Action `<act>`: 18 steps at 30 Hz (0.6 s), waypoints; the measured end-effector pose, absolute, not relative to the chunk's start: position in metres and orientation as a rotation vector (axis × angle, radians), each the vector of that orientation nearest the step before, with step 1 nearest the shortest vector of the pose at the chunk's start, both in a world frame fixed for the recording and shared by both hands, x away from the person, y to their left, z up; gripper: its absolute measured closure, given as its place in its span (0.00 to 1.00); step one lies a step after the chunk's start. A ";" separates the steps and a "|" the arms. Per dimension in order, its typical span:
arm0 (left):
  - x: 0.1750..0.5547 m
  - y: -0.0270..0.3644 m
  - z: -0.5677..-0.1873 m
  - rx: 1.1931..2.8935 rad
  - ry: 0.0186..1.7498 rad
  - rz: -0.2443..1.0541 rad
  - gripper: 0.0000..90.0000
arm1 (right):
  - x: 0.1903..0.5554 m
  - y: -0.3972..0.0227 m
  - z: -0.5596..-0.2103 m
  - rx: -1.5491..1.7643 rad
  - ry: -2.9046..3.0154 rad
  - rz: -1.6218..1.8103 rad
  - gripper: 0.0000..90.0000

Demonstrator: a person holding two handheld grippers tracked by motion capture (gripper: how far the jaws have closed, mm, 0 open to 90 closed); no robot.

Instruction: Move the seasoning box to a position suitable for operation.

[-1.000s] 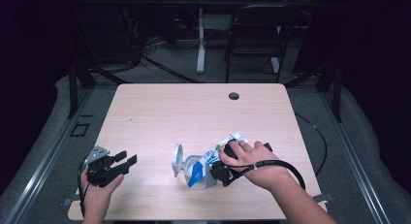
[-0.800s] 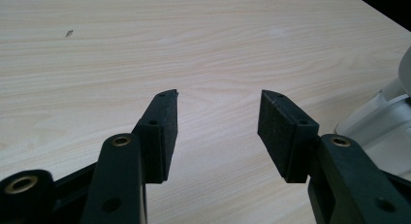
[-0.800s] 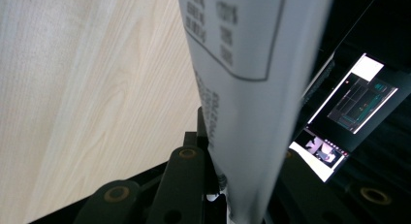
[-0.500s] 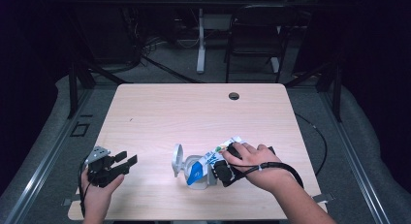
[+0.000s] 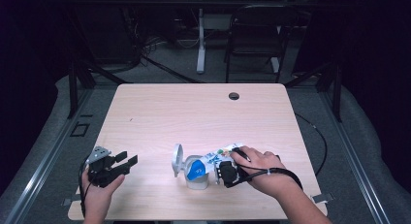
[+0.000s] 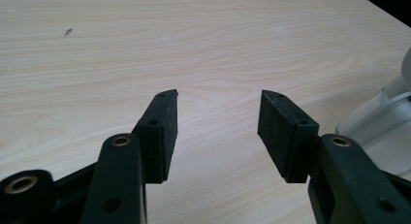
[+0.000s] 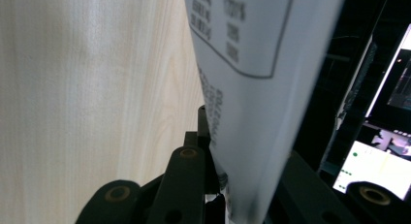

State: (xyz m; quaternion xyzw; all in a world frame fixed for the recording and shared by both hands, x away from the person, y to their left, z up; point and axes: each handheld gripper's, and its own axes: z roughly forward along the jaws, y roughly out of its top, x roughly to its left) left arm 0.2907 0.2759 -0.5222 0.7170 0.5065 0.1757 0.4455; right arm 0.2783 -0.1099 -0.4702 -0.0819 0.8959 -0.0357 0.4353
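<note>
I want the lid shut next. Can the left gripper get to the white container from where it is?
Probably yes. The left gripper is open and holds nothing, and bare table lies between it and the white container. The right gripper holds a packet on the far side.

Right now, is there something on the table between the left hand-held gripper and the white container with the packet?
Nothing visible. Only bare table lies between the open left hand-held gripper and the white container, where the right hand-held gripper clamps the packet.
</note>
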 end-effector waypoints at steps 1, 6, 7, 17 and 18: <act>0.291 0.276 -0.522 1.776 1.255 0.436 0.55 | 0.279 -0.111 -0.471 -0.191 2.239 -0.061 0.92; 0.291 0.276 -0.523 1.780 1.255 0.436 0.55 | 0.279 -0.115 -0.473 -0.147 2.251 -0.011 0.93; 0.291 0.276 -0.523 1.780 1.255 0.436 0.55 | 0.278 -0.116 -0.473 -0.136 2.256 -0.001 0.93; 0.291 0.275 -0.523 1.786 1.256 0.436 0.55 | 0.277 -0.124 -0.475 -0.031 2.306 0.160 0.93; 0.291 0.275 -0.523 1.783 1.255 0.438 0.55 | 0.277 -0.124 -0.475 -0.023 2.308 0.162 0.93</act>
